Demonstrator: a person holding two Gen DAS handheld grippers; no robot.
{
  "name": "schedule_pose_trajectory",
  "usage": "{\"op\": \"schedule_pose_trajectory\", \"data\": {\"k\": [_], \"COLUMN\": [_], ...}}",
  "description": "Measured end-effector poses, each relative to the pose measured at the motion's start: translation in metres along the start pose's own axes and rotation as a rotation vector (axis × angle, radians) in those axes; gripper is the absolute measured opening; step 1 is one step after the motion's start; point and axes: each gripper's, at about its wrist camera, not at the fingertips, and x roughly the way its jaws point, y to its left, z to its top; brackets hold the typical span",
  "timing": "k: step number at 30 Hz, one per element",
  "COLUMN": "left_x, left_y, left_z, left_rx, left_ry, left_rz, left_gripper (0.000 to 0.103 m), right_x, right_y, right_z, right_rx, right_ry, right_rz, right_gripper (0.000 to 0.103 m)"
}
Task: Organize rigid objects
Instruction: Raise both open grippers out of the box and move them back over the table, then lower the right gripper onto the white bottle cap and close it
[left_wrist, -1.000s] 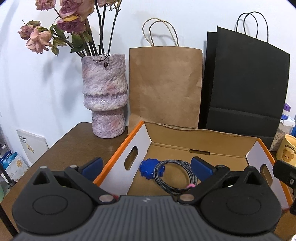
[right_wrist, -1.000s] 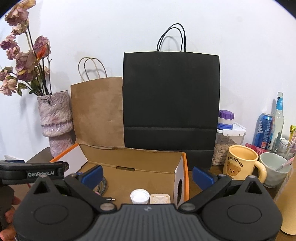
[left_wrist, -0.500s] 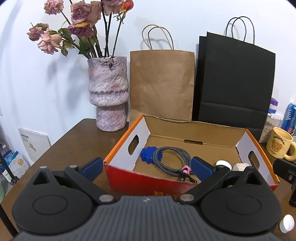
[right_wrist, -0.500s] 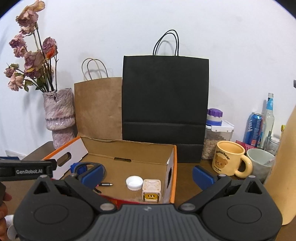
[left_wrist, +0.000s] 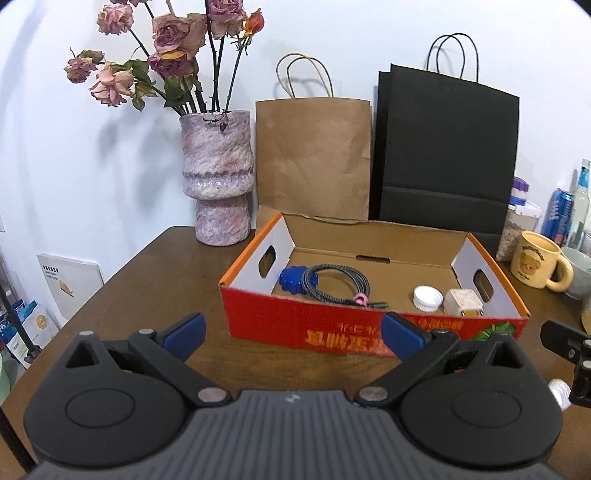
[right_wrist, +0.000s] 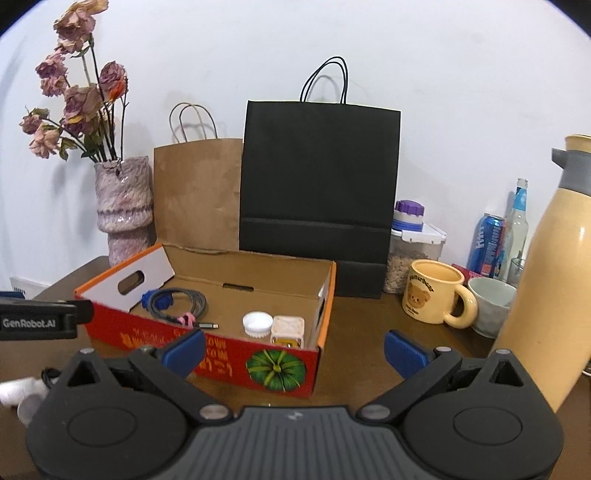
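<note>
An open red and orange cardboard box (left_wrist: 295, 325) (right_wrist: 155, 341) stands on the brown table. Inside lie a blue gear-like piece (left_wrist: 290, 279) (right_wrist: 159, 301), a coiled grey cable (left_wrist: 334, 282) (right_wrist: 184, 301), a white bottle cap (left_wrist: 427, 296) (right_wrist: 256, 323) and a cream charger cube (left_wrist: 461, 302) (right_wrist: 288, 328). My left gripper (left_wrist: 293, 334) is open and empty in front of the box. My right gripper (right_wrist: 295, 349) is open and empty before the box's right end. Small white objects (right_wrist: 20, 397) lie on the table at the left, one also in the left wrist view (left_wrist: 559, 391).
A pink vase of dried roses (left_wrist: 218, 177), a brown paper bag (left_wrist: 314, 158) and a black paper bag (left_wrist: 443, 155) stand behind the box. A bear mug (right_wrist: 434, 295), grey cup (right_wrist: 489, 310), jar (right_wrist: 413, 247), can (right_wrist: 487, 243), bottle (right_wrist: 517, 221) and tall cream flask (right_wrist: 554, 277) crowd the right.
Both grippers have pulled back from over the box toward the near table edge. The box's red front wall and all its contents have come into view. Both stay open.
</note>
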Motion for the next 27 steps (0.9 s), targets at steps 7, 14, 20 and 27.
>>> {"op": "schedule_pose_trajectory", "data": {"k": [7,14,20,27], "left_x": [-0.019,-0.034,-0.042,-0.046], "left_y": [0.005,0.012,0.021,0.034], "left_z": [-0.015,-0.032,-0.047,-0.061], "left_rx": [0.014,0.031,0.037,0.029], "left_ry": [0.015,0.024,0.037,0.046], "left_rz": [-0.007,-0.012,0.019,0.017], "left_gripper": [0.103,0.103,0.103,0.103], "right_x": [-0.017,-0.031,-0.037,-0.033], "right_y": [-0.007,-0.017,-0.034,-0.053], "right_z": [-0.022,-0.043,-0.062,-0.08], "right_rx": [-0.017,-0.046,-0.058,-0.06], "right_ry": [0.04,0.074,0.108,0.139], "right_rz": [-0.004,-0.013,-0.029,-0.021], "right_gripper": [0.103,0.103,0.103,0.103]}}
